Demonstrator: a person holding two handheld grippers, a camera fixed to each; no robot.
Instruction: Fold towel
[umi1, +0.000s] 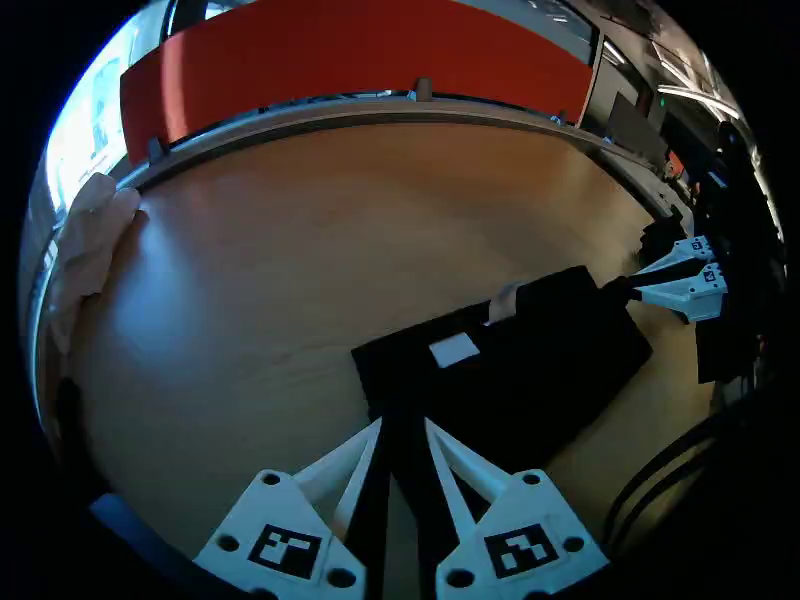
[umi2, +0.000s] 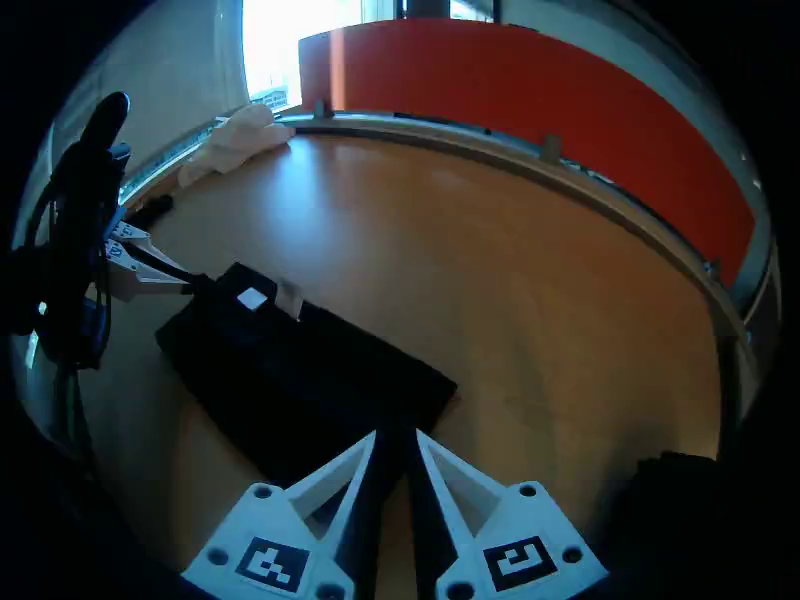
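- Left gripper (umi1: 400, 420) is clenching the towel (umi1: 540, 370) at its 6 o'clock edge; the shallow bite is risking slipping.
- Right gripper (umi2: 395, 432) is clenching likewise; uneven pulling is risking skewed layers.

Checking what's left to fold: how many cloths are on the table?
2. A black towel lies in the middle of the table; a pale crumpled cloth sits at its far edge. More could lie outside view.
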